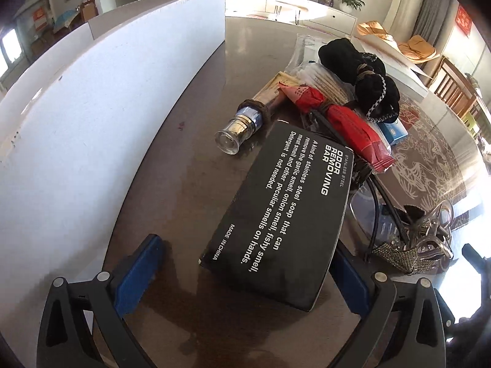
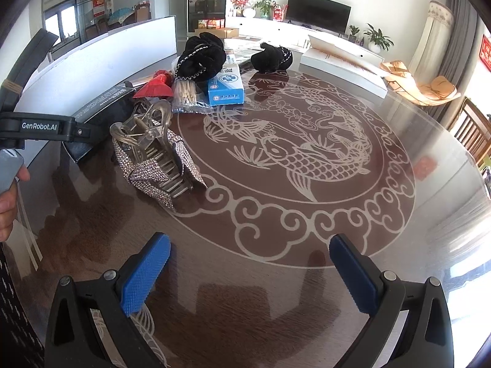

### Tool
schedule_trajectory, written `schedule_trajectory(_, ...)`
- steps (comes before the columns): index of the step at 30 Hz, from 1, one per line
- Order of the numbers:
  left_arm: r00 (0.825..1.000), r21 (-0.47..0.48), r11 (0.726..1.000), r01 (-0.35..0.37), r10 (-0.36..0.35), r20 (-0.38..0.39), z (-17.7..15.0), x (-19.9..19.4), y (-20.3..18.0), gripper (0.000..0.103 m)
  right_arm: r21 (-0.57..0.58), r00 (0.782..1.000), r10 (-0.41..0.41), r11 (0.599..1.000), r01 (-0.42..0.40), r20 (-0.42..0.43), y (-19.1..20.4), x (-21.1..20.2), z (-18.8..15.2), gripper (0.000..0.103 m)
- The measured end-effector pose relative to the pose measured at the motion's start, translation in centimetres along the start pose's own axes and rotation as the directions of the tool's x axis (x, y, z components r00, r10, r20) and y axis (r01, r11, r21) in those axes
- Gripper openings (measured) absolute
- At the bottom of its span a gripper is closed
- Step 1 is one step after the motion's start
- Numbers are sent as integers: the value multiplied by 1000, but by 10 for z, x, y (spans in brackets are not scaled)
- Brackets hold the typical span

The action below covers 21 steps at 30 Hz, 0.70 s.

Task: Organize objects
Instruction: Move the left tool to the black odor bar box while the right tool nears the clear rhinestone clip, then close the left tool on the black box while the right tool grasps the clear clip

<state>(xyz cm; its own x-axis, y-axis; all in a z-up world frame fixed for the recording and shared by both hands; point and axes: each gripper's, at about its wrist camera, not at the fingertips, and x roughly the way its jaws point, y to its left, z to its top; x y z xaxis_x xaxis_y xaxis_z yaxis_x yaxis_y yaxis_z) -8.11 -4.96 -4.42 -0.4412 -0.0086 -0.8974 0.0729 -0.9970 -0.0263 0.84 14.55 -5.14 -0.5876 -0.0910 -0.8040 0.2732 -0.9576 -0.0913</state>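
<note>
Your left gripper (image 1: 245, 276) jaws sit apart around the odor-bar box (image 1: 279, 214), hair claw (image 1: 414, 245) crowding it; right gripper (image 2: 248, 273) gapes over bare bench (image 2: 245, 291).

Light: daylight is entering from the right, overexposing that edge.
Glare: table (image 2: 399, 214) is reflecting.
Distortion: fisheye is bending edges.

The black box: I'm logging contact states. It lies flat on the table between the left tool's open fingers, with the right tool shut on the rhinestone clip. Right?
Not quite. The right tool is open and empty, short of the rhinestone clip, per the right wrist view. The black box does lie between the left tool's open fingers.
</note>
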Motion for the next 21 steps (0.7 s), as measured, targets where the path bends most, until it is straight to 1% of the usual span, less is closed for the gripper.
schedule_trajectory(1,1000,22,1000,-16,16,-2,1,2,-2,103,0,1000,0,1000,0,0,0,0,0,103)
schedule_trajectory(6,1000,86,996,13,-15,25,13,8,-11,103,7,1000,-6,1000,6,0,-1,0,0,103)
schedule_trajectory(12,999,137,990,39,-34,-42,22,9,-10,103,24,1000,0,1000,1,-6,-4,1,0,103)
schedule_trajectory(13,999,138,990,36,-33,-27,19,7,-9,95,27,1000,4,1000,-4,-8,-5,1,0,103)
schedule_trajectory(14,999,145,988,43,-45,10,14,0,-8,85,31,1000,10,999,-9,-10,-6,2,-1,103)
schedule_trajectory(15,998,158,987,38,-44,37,8,-6,-9,68,35,1000,15,999,-14,-12,-7,2,-1,103)
schedule_trajectory(16,997,162,986,44,-52,49,1,-11,-9,58,39,1000,20,999,-19,-14,-8,3,-1,103)
schedule_trajectory(21,997,146,989,35,-46,67,-43,-35,-3,58,55,999,47,997,-45,-24,-10,5,-1,103)
